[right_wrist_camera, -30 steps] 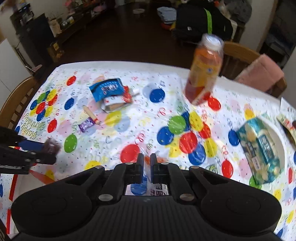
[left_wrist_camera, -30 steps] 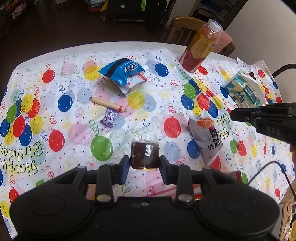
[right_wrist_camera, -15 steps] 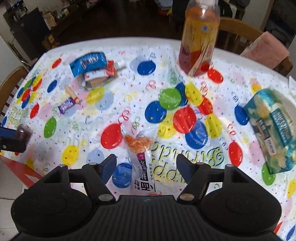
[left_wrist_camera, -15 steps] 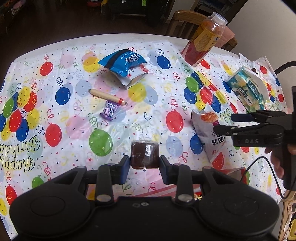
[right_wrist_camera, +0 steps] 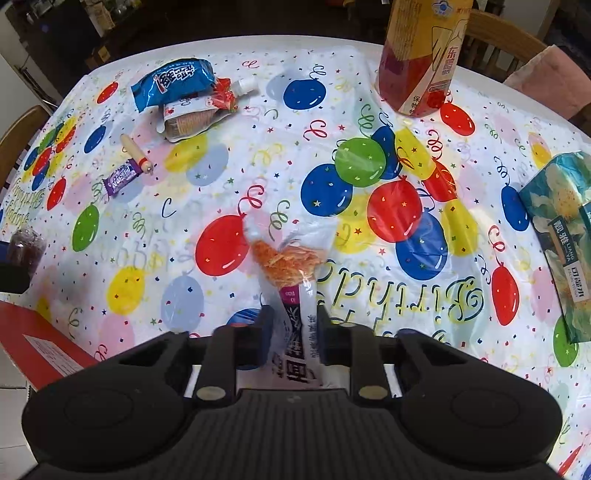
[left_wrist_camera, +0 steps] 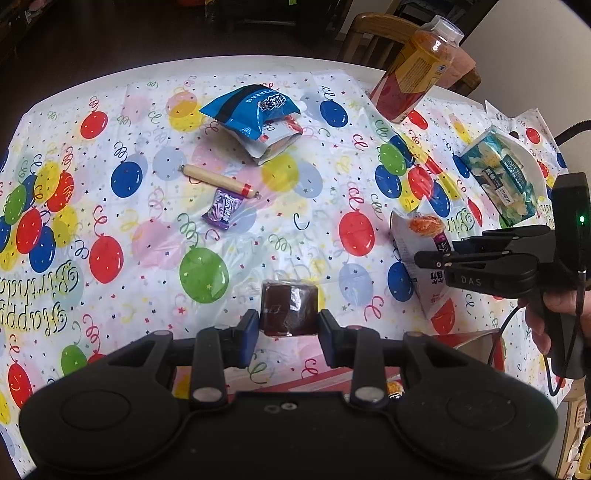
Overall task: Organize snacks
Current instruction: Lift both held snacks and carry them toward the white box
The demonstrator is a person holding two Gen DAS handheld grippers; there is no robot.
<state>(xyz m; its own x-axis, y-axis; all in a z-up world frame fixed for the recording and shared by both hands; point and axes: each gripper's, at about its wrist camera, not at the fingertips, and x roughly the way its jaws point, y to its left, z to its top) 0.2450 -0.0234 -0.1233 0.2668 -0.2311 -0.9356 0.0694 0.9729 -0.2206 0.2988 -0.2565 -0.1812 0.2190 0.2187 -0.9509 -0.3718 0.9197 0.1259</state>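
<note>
Surface: round table under a white tablecloth (right_wrist_camera: 258,122) printed with coloured balloons and "Happy Birthday" lettering.
Room: dark floor beyond the table; wooden chair (left_wrist_camera: 373,27) at the far edge, a second chair back at the left in the right wrist view.
Count, left to right: one wooden stick (left_wrist_camera: 218,181); one purple candy (left_wrist_camera: 223,208); one blue snack bag (left_wrist_camera: 255,109) lying on one white pouch (left_wrist_camera: 275,142); one drink bottle (left_wrist_camera: 415,74), upright; one tissue pack (left_wrist_camera: 502,177); one red box (right_wrist_camera: 40,338) at the near edge.
Left gripper (left_wrist_camera: 288,332): clenched on one brown wrapped block (left_wrist_camera: 289,308), which sits squarely between both pads, above the cloth.
Right gripper (right_wrist_camera: 293,328): closed onto one clear packet with orange shreds (right_wrist_camera: 291,266); its printed lower part passes between the jaws, its orange end pointing away from them.
Hand (left_wrist_camera: 554,314): grips the right gripper's handle.
</note>
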